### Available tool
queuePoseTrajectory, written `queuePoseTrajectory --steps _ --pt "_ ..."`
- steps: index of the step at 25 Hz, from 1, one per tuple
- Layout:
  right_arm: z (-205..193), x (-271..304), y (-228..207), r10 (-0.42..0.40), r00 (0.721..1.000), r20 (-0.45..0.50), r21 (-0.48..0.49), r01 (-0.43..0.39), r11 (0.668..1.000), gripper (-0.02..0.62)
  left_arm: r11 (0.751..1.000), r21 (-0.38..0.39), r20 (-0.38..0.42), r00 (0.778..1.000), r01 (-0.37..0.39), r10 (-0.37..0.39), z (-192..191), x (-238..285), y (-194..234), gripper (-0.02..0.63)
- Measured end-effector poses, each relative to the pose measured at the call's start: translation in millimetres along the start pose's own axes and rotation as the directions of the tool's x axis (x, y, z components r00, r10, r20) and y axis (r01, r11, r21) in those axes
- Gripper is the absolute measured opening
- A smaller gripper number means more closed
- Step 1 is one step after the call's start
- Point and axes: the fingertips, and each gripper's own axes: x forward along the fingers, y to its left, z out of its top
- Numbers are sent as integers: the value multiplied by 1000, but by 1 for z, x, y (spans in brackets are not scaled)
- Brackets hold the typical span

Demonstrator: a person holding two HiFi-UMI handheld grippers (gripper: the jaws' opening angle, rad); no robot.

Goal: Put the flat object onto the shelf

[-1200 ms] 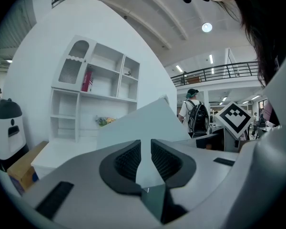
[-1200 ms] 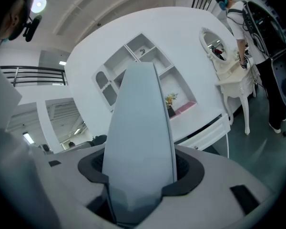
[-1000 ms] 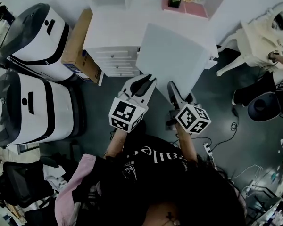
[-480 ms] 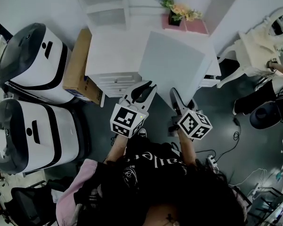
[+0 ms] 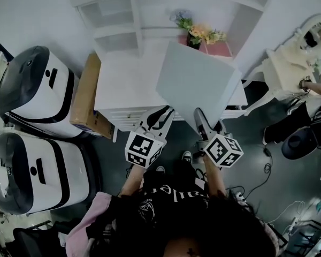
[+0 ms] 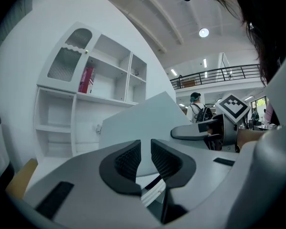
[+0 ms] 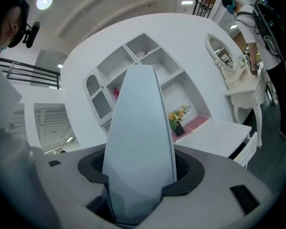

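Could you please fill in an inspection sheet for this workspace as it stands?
Surface: white desk with drawers.
Job's things: flat white panel, tilted above the desk; white shelf unit behind the desk.
Clutter: flower pot at the desk's back; cardboard box beside the desk.
Grippers: right claw shut on the panel; left claw open, holding nothing.
Cables: cable on the floor at right.
Surroundings: large white-and-black machines; white dressing table.

Left gripper (image 6: pixel 145 150) slightly parted, flat panel (image 6: pixel 133 120), white shelf (image 6: pixel 109 85)
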Motion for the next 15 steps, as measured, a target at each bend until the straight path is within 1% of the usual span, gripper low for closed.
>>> queuePoseTrajectory --steps 3,8,12,15 --pt "30 23 -14 29 999 20 -19 -29 999 307 1000 7 3 1000 -30 30 4 23 9 75" --pt "91 62 -35 91 994 63 -39 -88 995 307 995 13 22 995 -97 97 19 69 30 75" --pt "144 88 -42 166 980 109 -68 -160 985 307 990 30 46 990 -137 136 37 108 41 75" --pt "181 103 -43 221 964 147 -117 -205 972 307 985 48 56 985 -167 164 49 134 51 75"
